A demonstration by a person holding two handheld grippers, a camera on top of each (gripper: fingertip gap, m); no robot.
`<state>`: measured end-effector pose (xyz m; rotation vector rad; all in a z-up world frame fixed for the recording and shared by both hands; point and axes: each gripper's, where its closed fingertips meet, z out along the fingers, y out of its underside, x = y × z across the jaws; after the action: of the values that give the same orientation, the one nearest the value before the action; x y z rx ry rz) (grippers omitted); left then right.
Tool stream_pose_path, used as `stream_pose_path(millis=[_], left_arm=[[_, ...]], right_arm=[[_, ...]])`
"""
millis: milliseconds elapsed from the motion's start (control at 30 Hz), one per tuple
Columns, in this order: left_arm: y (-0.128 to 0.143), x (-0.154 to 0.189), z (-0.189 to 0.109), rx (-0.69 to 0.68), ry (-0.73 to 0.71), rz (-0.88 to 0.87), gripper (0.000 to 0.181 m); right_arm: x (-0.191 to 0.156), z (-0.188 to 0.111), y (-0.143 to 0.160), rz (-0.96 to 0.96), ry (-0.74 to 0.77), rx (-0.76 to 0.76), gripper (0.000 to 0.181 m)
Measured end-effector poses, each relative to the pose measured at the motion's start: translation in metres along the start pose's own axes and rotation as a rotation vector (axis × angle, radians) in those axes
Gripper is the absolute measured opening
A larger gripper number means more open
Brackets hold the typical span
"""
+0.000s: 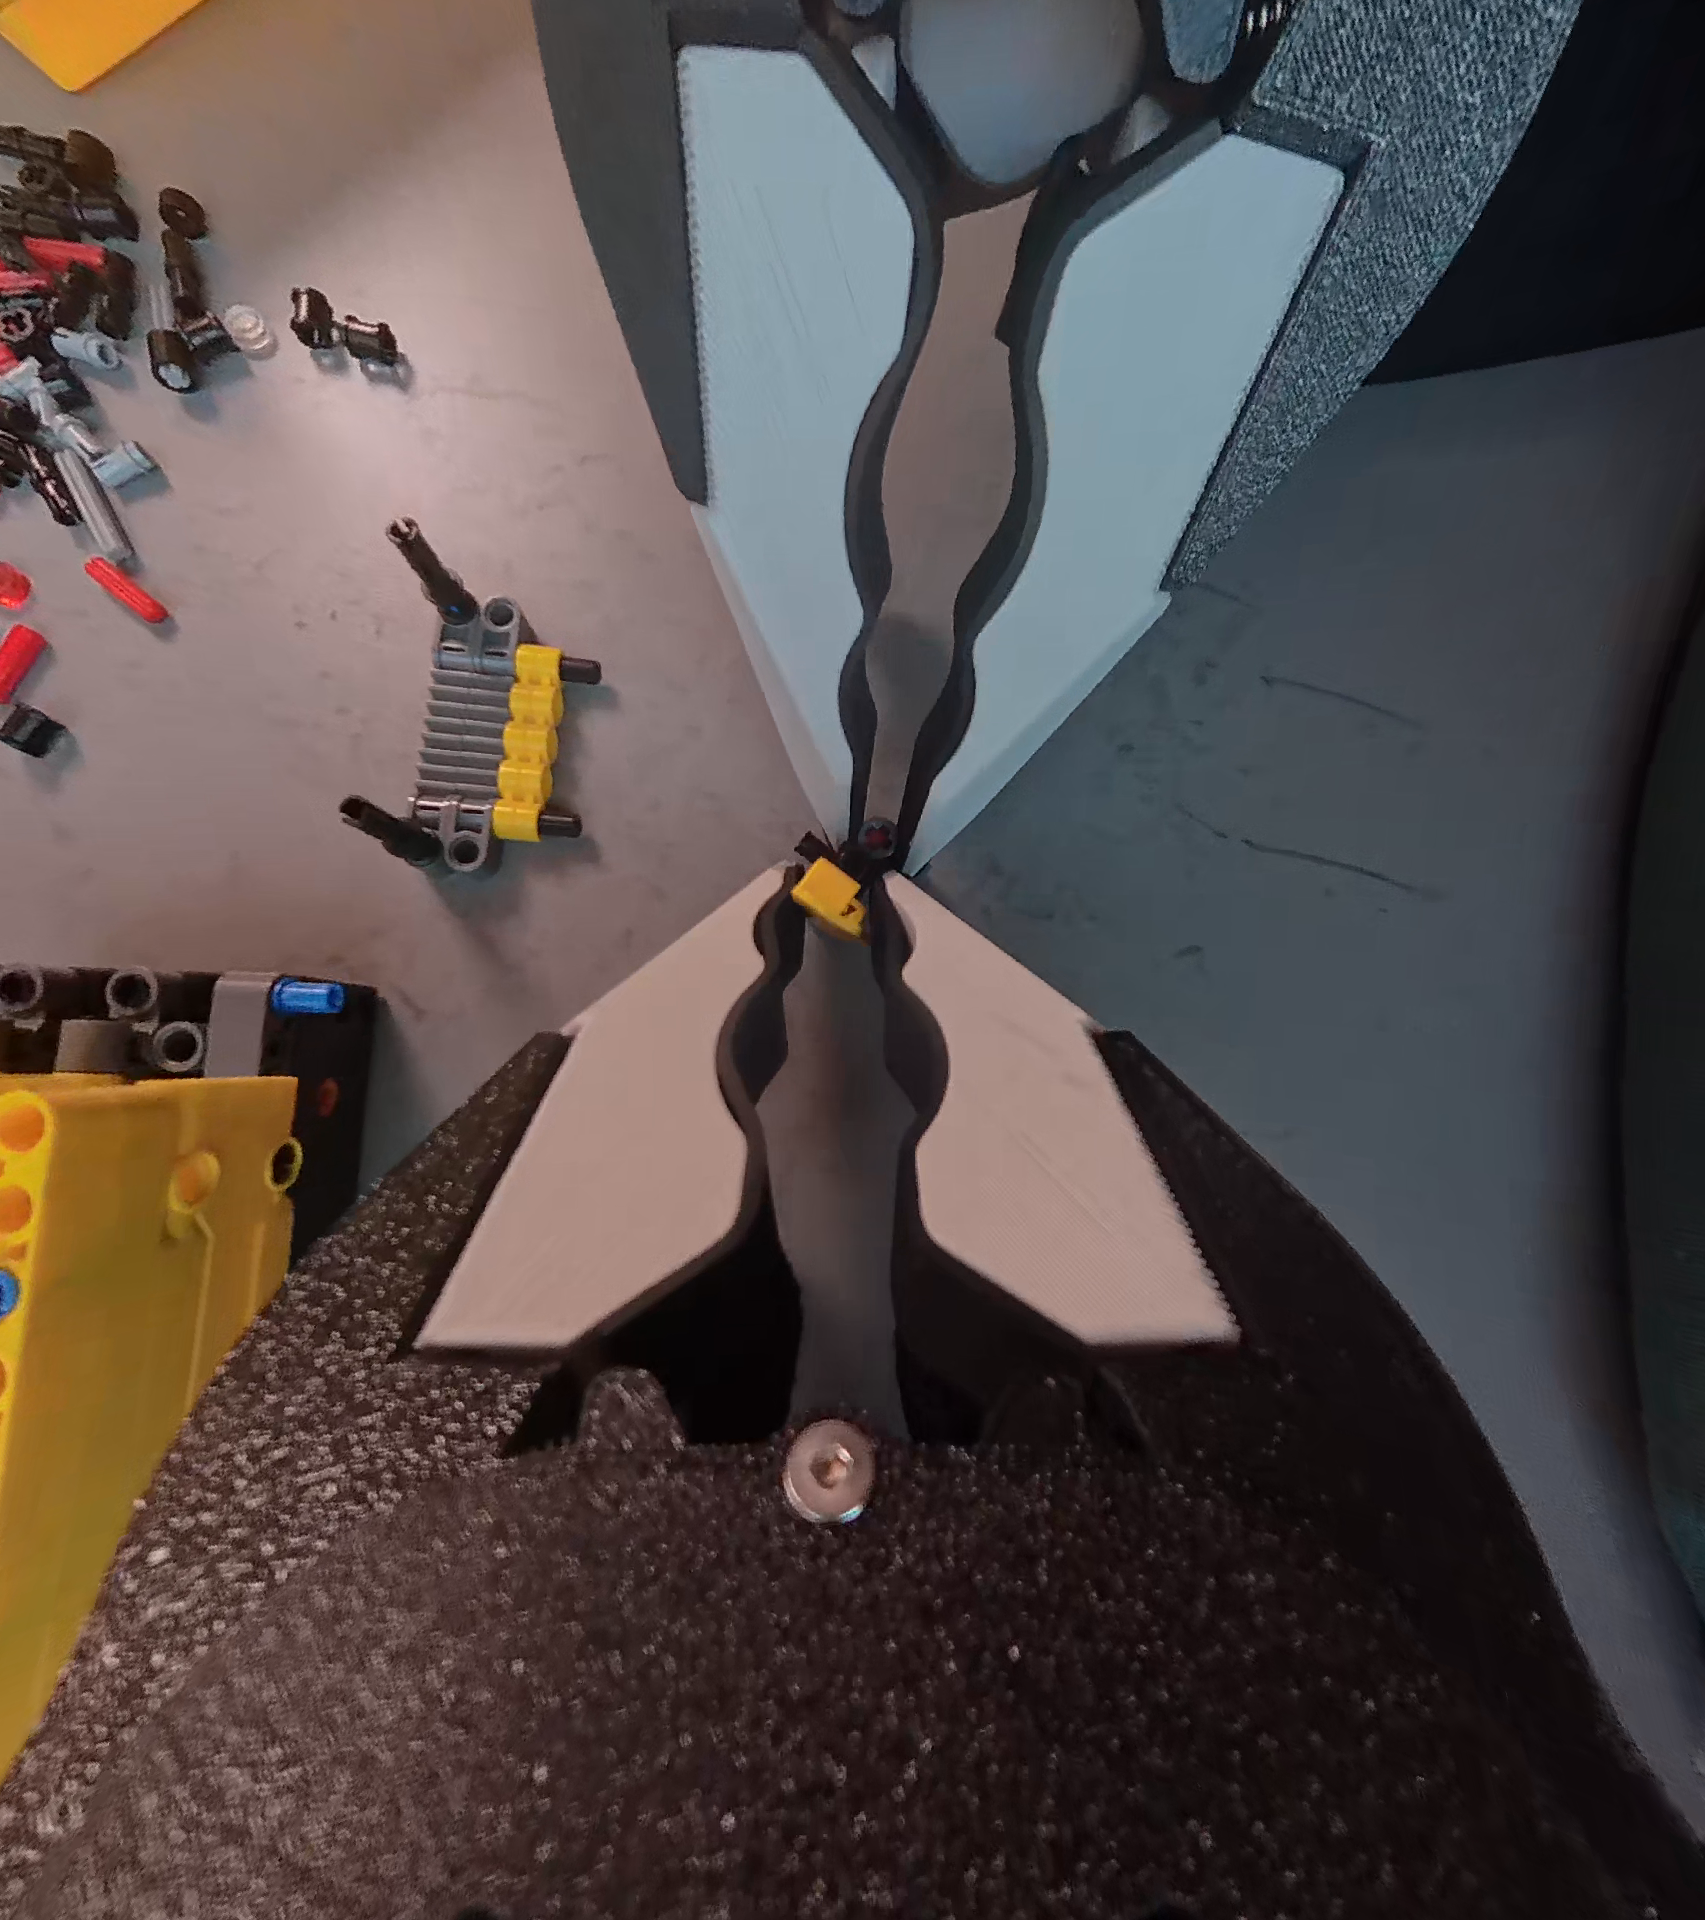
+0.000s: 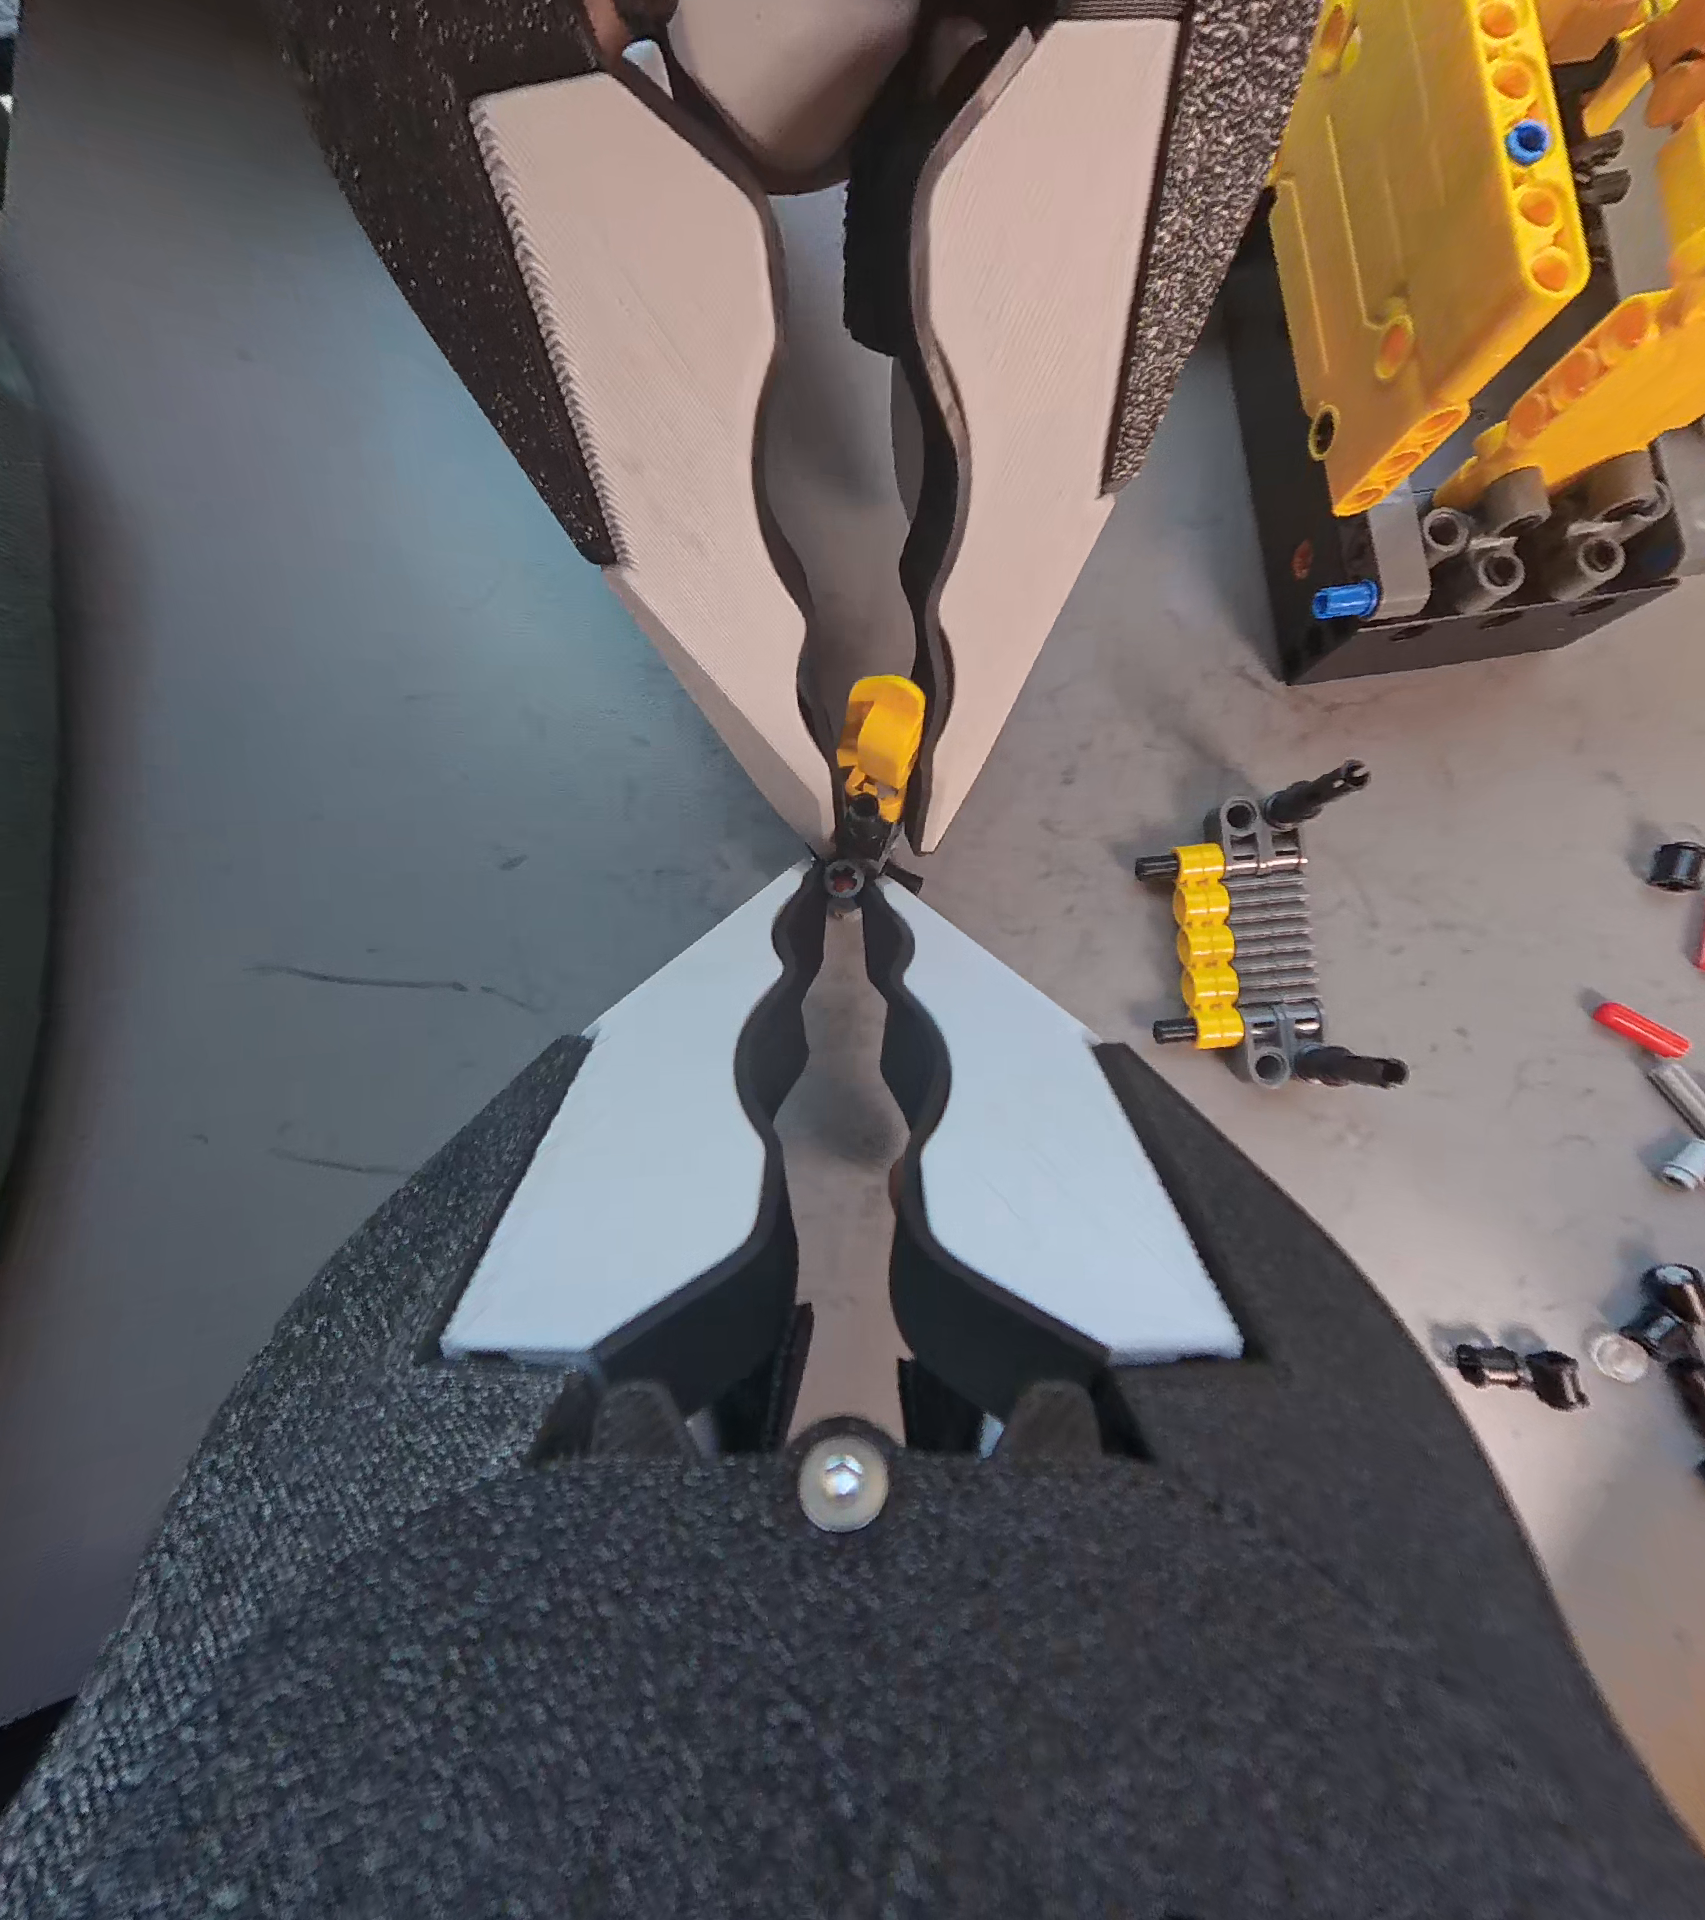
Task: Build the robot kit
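Two ribbed tools pinch yellow connector, black pin.

Left tongs: two pale grey ribbed fingers with wavy black inner pads, set in a coarse black speckled body; a silver screw at its middle; right tongs alike, their body dark grey, woven-looking, with a round-headed silver screw.

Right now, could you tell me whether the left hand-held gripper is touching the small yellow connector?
Touching. The left wrist view shows the left hand-held gripper with its fingertips pinched on the small yellow connector, no gap showing.
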<state>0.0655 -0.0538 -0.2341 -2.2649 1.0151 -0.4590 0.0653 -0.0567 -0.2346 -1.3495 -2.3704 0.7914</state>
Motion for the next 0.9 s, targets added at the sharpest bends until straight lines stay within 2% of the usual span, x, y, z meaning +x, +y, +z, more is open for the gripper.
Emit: stream_pose_path(millis=[100, 200, 300, 367, 733, 900], left_arm=[[-0.001, 0.0, 0.0, -0.009, 0.022, -0.027, 0.01], [0.0, 0.003, 0.0, -0.024, 0.035, -0.053, 0.011], [0.002, 0.003, -0.002, -0.038, 0.025, -0.072, 0.011], [0.003, 0.003, -0.003, -0.048, 0.015, -0.072, 0.011], [0.004, 0.005, -0.004, -0.043, -0.002, -0.077, 0.012], [0.001, 0.012, -0.01, 0.051, 0.112, -0.077, 0.021]], right_arm=[[0.001, -0.002, -0.001, 0.01, 0.039, 0.026, 0.007], [0.003, -0.005, -0.001, -0.029, 0.109, -0.001, 0.018], [0.001, -0.005, 0.0, -0.037, 0.134, -0.047, 0.01], [0.001, -0.006, -0.002, -0.028, 0.143, -0.046, 0.011], [-0.002, 0.0, -0.004, 0.001, 0.11, -0.087, 0.007], [-0.005, -0.002, -0.002, -0.017, 0.06, -0.079, 0.007]])
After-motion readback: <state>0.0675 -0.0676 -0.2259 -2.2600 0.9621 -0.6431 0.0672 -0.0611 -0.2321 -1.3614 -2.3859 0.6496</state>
